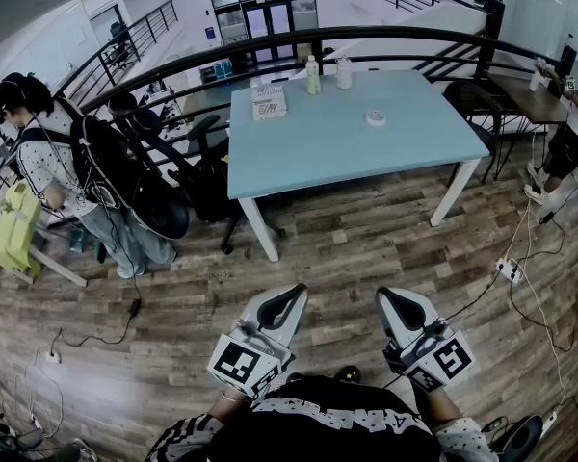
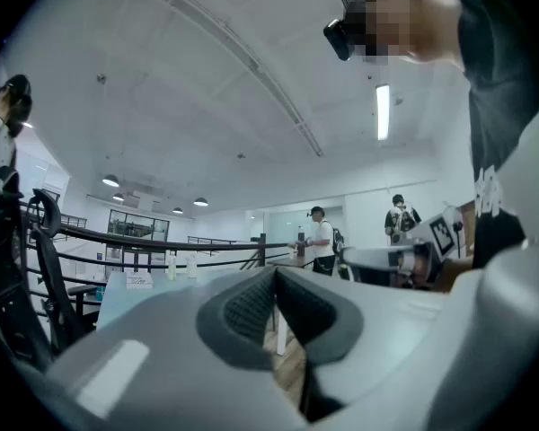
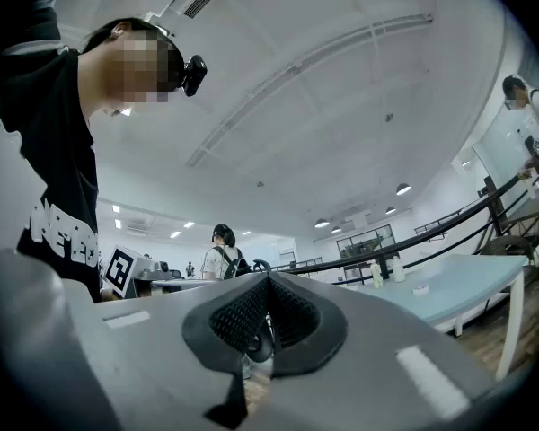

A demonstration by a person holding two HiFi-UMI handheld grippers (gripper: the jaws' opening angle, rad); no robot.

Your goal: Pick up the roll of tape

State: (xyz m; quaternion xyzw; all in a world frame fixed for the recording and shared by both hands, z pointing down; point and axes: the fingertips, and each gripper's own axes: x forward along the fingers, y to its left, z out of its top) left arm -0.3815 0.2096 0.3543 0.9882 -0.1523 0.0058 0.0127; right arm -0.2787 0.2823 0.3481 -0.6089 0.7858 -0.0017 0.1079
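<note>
Far beyond left tongs (image 1: 289, 299) and right tongs (image 1: 392, 301) lies the tape roll (image 1: 376, 116).

No text is coming through legibly; white lettering on the black shirt (image 3: 65, 232) and print on the packet (image 1: 269, 102) lying on the desk (image 1: 347, 147) are showing blurred.

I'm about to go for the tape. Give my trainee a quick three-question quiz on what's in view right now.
1. True or false: the roll of tape lies on the blue table.
2. How many bottles stand near the table's far edge? A) one B) two C) four
3. Fill in: the jaws of the left gripper and the right gripper are both ____, with nothing between them.
Key: 1 true; 2 B; 3 shut.
</note>
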